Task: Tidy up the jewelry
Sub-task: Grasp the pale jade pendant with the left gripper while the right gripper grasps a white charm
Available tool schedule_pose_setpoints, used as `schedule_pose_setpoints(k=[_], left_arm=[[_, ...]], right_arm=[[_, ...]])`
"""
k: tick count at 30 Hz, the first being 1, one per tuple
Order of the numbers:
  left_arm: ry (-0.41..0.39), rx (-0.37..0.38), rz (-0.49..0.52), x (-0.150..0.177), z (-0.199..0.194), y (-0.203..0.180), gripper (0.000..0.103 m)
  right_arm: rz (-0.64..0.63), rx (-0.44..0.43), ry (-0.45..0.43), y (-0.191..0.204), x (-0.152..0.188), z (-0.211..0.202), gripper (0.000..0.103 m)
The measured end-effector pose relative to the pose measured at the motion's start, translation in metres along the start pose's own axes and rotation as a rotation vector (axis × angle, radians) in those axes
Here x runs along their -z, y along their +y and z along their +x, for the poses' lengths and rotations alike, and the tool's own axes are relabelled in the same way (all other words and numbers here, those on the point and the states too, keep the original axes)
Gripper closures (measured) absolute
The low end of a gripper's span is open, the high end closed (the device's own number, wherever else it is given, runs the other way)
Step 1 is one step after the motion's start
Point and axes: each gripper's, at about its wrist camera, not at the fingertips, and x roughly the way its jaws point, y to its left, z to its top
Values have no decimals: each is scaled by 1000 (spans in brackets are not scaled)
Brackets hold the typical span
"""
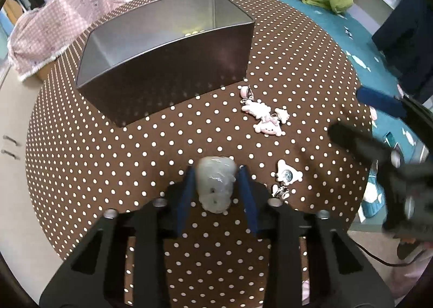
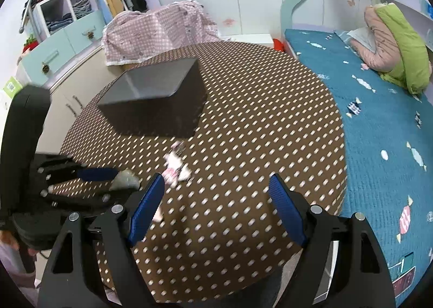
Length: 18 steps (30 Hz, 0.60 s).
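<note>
- Though no brand, label or writing can be read on anything here, the left wrist view is sharp: low in the frame, the left gripper (image 1: 215, 172) tilts steeply down at the table, its blue pads (image 1: 187, 188) narrowed onto a pale translucent charm (image 1: 215, 184) that sits between them, held at both sides.
- Just right of that gripper, lower right of centre, a small white charm with a dark round middle (image 1: 287, 174) lies on the brown polka-dot tablecloth (image 1: 108, 159), with a little metal clip (image 1: 280, 191) beside it.
- At the right edge, the right gripper (image 1: 349, 118) reaches in, blurred, angled downward; in its own view its blue fingers (image 2: 147, 207) stand wide apart over bare cloth with nothing between them.
- Further up, right of centre, a cluster of pink-and-white charms (image 1: 263, 115) rests on the cloth, apart from both grippers.
- Beyond, upper centre, a dark metal tin (image 1: 167, 69) stands open-topped; something small and pale shows at its bottom, too small to tell.
- Farthest, a teal bedspread (image 1: 338, 26) fills the upper right.
</note>
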Motion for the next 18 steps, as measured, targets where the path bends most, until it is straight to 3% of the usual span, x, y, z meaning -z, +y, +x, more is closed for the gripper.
schedule_pose_setpoints(k=[4, 6, 9, 14, 16, 18], left_arm=[[-15, 34, -11, 4, -1, 7, 75], [-16, 56, -34, 7, -4, 14, 75], [-25, 93, -73, 19, -10, 25, 75], [-31, 142, -134, 29, -16, 41, 75], [-36, 140, -150, 34, -19, 47, 75], [-40, 147, -166, 37, -21, 53, 75]], right_arm=[[-39, -26, 7, 13, 10, -3, 27], [-84, -33, 11, 24, 14, -2, 33], [-146, -63, 22, 41, 18, 2, 46], [-202, -52, 64, 57, 20, 20, 76], [-203, -54, 83, 59, 22, 27, 79], [-213, -48, 87, 62, 23, 31, 89]])
